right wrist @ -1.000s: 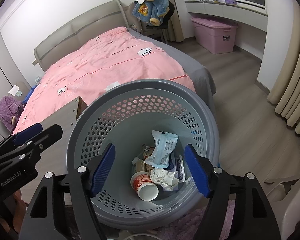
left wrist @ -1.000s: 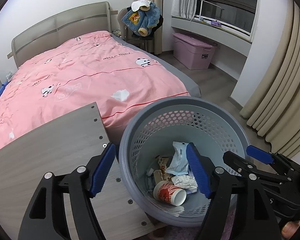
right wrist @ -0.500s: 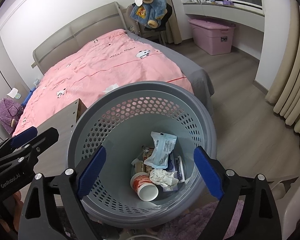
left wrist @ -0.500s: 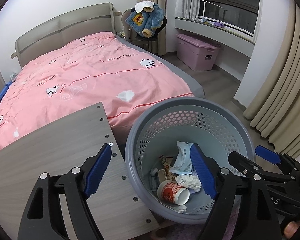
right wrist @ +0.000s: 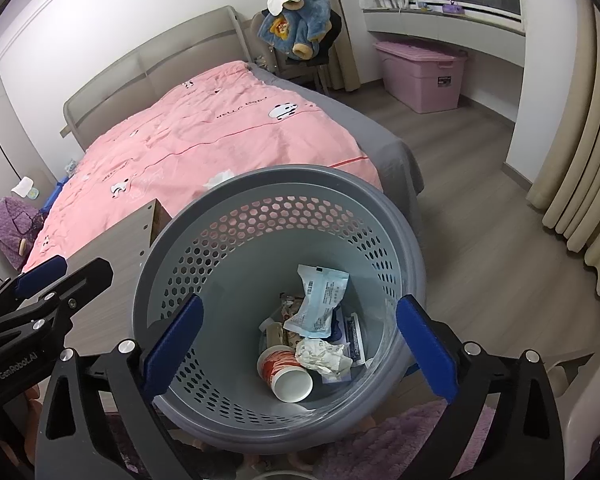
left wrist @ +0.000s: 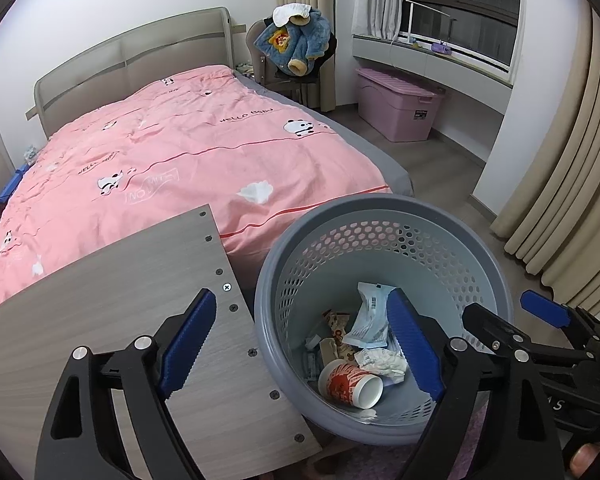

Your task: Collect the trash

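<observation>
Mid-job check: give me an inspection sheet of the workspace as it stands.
Surface: wood-grain board beside the bin, bare.
Job's things: grey perforated bin holds a paper cup on its side, crumpled tissue, blue-white packet and wrappers.
Clutter: white scrap on the pink bedspread.
Grippers: left gripper and right gripper open, jaws just widened, nothing between them.
Cables: nothing seen.
Surroundings: pink storage box, curtains, jacket on chair.

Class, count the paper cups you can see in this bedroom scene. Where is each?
1: a red-and-white paper cup lies on its side at the bottom of the grey basket, beside crumpled paper. Others may be hidden under the wrappers.
</observation>
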A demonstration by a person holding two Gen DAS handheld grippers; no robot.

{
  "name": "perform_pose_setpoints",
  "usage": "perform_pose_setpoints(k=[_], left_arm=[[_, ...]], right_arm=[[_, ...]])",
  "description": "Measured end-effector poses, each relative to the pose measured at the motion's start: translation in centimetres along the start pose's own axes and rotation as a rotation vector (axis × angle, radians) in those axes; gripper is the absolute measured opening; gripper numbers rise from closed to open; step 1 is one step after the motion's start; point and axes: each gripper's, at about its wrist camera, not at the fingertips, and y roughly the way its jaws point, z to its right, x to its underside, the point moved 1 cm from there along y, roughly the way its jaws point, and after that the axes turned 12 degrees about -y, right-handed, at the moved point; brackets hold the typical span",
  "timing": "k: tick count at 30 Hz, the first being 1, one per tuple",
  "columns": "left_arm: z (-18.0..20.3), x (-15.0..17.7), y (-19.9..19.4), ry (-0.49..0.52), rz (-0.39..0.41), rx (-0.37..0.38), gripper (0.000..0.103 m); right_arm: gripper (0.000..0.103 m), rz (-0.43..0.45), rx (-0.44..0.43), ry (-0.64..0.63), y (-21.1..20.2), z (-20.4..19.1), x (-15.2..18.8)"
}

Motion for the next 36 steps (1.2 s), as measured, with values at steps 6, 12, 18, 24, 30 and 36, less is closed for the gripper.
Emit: perform_pose_setpoints(k=[6, 12, 18, 24, 30, 36], left_arm=[[-0.09, 0.01, -0.02, -0.002, -0.001, -0.003, 0.083], [-0.05, -0.05, 0.09, -0.003, 0.000, -0.019, 0.083], [-0.20, -0.02, 0.06, -0.004, 0.010, -0.034, 0.083], [-0.30, -0.05, 0.16, -0.009, 0.009, -0.036, 0.083], [-0.36, -0.05, 0.23, -0.010, 0.006, -0.037, 0.083], [-0.39, -0.13, 0.29, -0.010, 0.007, -0.041, 0.083]], right_arm=[[0.096, 0.000, 0.000, 0.001, -0.03, 0.03, 0.02], [0.096, 0.000, 0.000, 0.000, 0.01, 0.01, 0.00], [0.096, -0.001, 0.000, -0.002, -0.17, 0.13, 0.06], [0.096, -0.003, 0.000, -0.003, -0.20, 0.22, -0.01], [0.096, -0.003, 0.000, -0.003, -0.20, 0.20, -0.01], [0.096, -0.002, 0.003, -0.004, -0.21, 0.20, 0.02]])
